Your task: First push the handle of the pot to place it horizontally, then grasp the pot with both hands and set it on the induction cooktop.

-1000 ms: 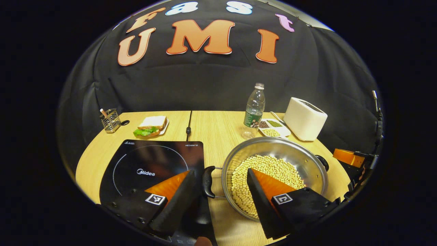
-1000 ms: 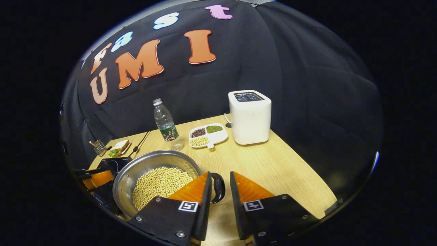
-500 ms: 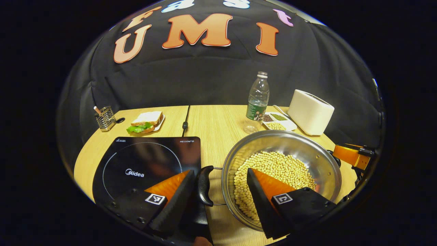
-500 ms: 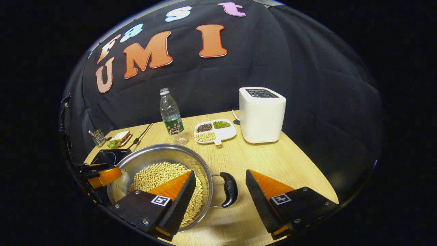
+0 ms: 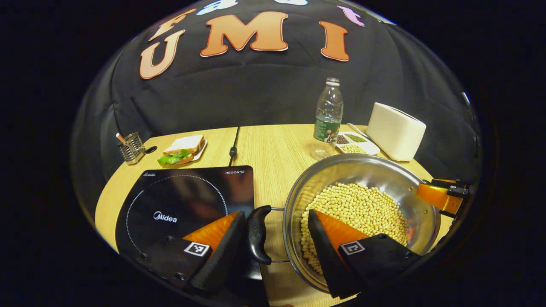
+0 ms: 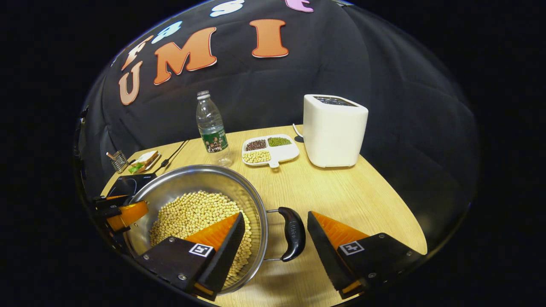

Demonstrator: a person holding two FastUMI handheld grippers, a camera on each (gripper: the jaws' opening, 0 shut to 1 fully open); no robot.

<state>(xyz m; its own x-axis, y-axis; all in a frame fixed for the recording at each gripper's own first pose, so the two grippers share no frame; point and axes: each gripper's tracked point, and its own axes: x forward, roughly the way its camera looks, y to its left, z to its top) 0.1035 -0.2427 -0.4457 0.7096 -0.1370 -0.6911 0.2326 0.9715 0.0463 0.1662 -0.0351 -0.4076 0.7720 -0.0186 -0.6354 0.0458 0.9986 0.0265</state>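
— Steel is what the pot (image 5: 362,204) is made of; where is it seen?

— It is seen on the wooden desk (image 5: 273,149), just right of the induction cooktop (image 5: 187,204), and it is filled with pale beans (image 5: 358,209). No part of it is set on the cooktop.

— How is the left tool (image 5: 275,232) held?

— Its fingers are spread wide. The pot's near black handle (image 5: 258,234) is framed between them: one finger is placed over the cooktop's corner beside the handle, the other is lowered over the beans inside the rim. Whether the handle is touched cannot be told.

— And the right tool (image 6: 275,234)?

— It is likewise held apart. In the right gripper view the other black handle (image 6: 294,233) is seen between the fingers, with a gap on either side; one finger is placed over the beans, the other over bare desk. The same tool is seen at the pot's far rim in the left gripper view.

— What else is laid out on the desk?

— A water bottle (image 6: 211,128), a divided dish (image 6: 268,150) of grains and a white toaster (image 6: 335,130) are ranged behind the pot. A sandwich (image 5: 181,149) on a plate and a wire holder (image 5: 131,147) are placed beyond the cooktop.
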